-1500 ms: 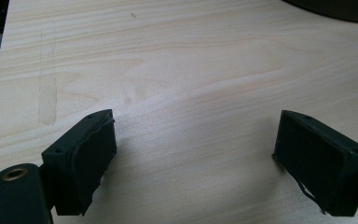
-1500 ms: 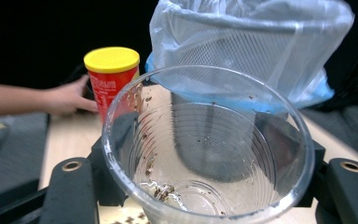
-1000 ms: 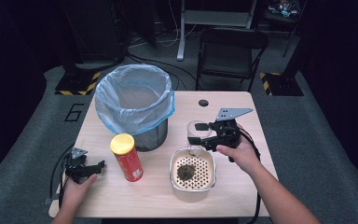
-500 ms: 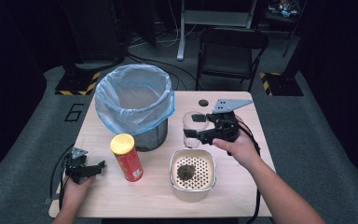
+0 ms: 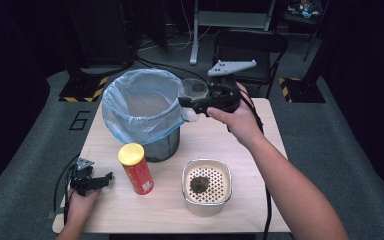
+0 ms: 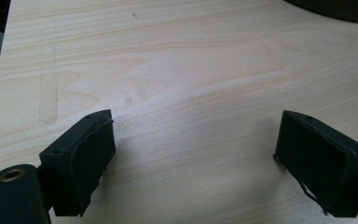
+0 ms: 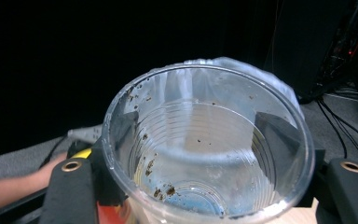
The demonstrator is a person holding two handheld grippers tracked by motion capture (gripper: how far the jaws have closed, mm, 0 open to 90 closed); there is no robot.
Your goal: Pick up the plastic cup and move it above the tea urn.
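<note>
Dark room all round, cables on the grey floor, and a pale wood table (image 5: 240, 135) lit up in the middle. Up comes the right gripper (image 5: 192, 106), jaws clamped on a clear plastic cup (image 5: 194, 89): a second ago it was down by the strainer bowl, now it's lifted and carried across to the rim of the bin (image 5: 142, 112). That reads to me like a dump coming, the cup going in or getting tipped out. Through the right gripper view you see the black pads (image 7: 272, 135) pressing both sides of the cup (image 7: 205, 144), thin ribbed walls, dark specks stuck inside, a little wet at the bottom, otherwise nearly empty.

The bin is a dark round can lined with a crinkly blue bag that is folded over the lip. In front of it stands a red tube (image 5: 136, 169) with a yellow lid. The bowl (image 5: 206, 186) is cream, rounded-square, with a perforated insert and a clump of dark wet stuff in the middle.

The left gripper (image 5: 100, 181) hasn't budged, parked at the near left edge, jaws spread wide over bare wood, nothing between them.
</note>
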